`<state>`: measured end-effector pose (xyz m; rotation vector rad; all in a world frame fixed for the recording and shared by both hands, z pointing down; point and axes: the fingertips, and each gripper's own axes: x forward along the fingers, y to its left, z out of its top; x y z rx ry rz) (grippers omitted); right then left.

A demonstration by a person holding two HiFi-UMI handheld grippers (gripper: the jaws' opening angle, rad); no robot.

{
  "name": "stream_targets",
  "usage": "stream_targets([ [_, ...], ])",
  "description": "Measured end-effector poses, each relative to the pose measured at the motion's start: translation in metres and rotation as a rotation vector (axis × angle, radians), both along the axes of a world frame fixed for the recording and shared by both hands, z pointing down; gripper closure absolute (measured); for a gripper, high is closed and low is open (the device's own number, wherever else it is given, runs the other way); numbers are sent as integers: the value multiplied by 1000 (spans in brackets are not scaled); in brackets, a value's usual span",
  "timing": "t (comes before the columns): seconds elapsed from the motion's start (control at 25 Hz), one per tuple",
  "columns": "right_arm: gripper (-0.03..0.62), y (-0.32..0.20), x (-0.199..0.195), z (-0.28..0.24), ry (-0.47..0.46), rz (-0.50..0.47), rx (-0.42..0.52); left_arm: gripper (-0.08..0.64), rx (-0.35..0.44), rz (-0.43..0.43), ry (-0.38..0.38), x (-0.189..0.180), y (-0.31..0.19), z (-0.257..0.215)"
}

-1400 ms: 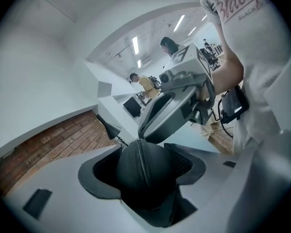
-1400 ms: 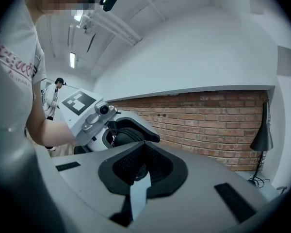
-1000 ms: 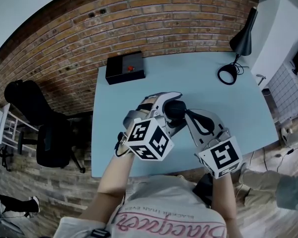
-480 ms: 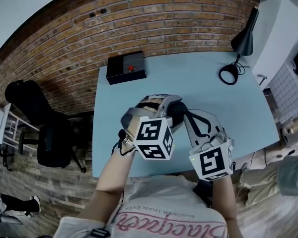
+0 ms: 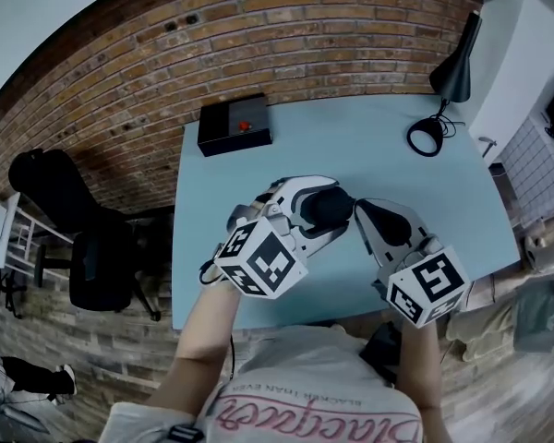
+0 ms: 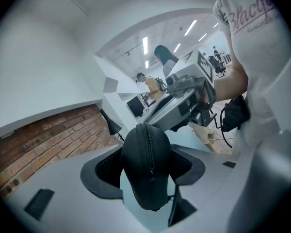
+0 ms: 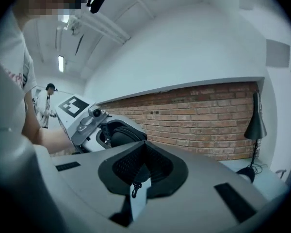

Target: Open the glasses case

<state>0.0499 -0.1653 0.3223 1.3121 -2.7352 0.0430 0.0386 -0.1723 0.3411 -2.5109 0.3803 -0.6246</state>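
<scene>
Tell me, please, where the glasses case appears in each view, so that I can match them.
Head view: glasses case at the centre, over the blue table.
Left gripper view: lower centre, zip towards the camera, between the jaws of the left claw.
Right gripper view: left of centre, a dark shape beyond the shut jaws.
Shared landmark: the black desk lamp: upper right, then left of centre, then far right.

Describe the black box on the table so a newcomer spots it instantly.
Find the light blue table against the brick wall. At its far left corner sits the black box: flat, rectangular, with a small red spot on top, unlike the tall black lamp at the far right.
</scene>
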Motion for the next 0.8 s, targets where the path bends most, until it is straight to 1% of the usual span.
stream_targets([
  [0.08,572,-1,3,3,-52,-5,-36,296,-5,10,41,0,3,-4],
  [0.36,572,-6,12,24,-71,36,-117,296,-62,89,167,1,17,-26],
  [0.6,572,-8,20,40,-92,54,-169,295,-120,158,359,-2,26,-56],
  [0.72,572,-8,21,46,-112,54,-192,295,-173,163,452,-8,27,-67],
  [0.8,574,-7,20,48,-135,41,-203,295,-201,160,494,-12,27,-70],
])
